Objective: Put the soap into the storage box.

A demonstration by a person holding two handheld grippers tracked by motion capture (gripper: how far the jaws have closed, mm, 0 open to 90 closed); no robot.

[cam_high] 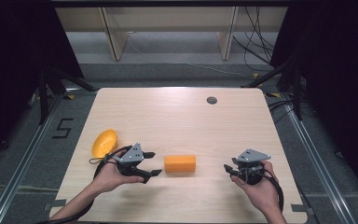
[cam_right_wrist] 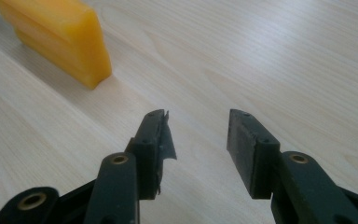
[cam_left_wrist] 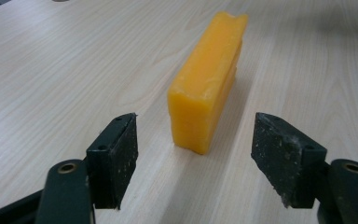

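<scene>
1. Pale wood-grain table (cam_high: 177, 112) carries everything we record; we go across it from left to right in the high view.
2. At the far left we note a yellow bowl-shaped object (cam_high: 104, 143) lying tilted on the tabletop, just beside the cable of the left gripper.
3. Next comes the person's left hand (cam_high: 107, 176), which holds the left gripper (cam_high: 151, 163) low over the table. Its jaws are spread wide and hold nothing, and they point toward the table's middle.
4. From the left gripper view we see the two black pads (cam_left_wrist: 116, 156) standing on either side of a gap, with the near end of the orange block (cam_left_wrist: 205, 86) just ahead of them and in line with that gap. The pads do not touch the block.
5. In the high view the orange block (cam_high: 180, 164) lies flat on the table between the two grippers, close to the left one and farther from the right one.
6. On the right, the person's right hand (cam_high: 256, 189) holds the right gripper (cam_high: 228, 169), aimed back toward the block.
7. Its jaws are parted, less widely than the left pair, and empty; the right gripper view shows the block's end (cam_right_wrist: 60, 37) at upper left, well apart from them.
8. Near the far edge we note a small grey round fitting (cam_high: 211, 100) set in the tabletop.
</scene>
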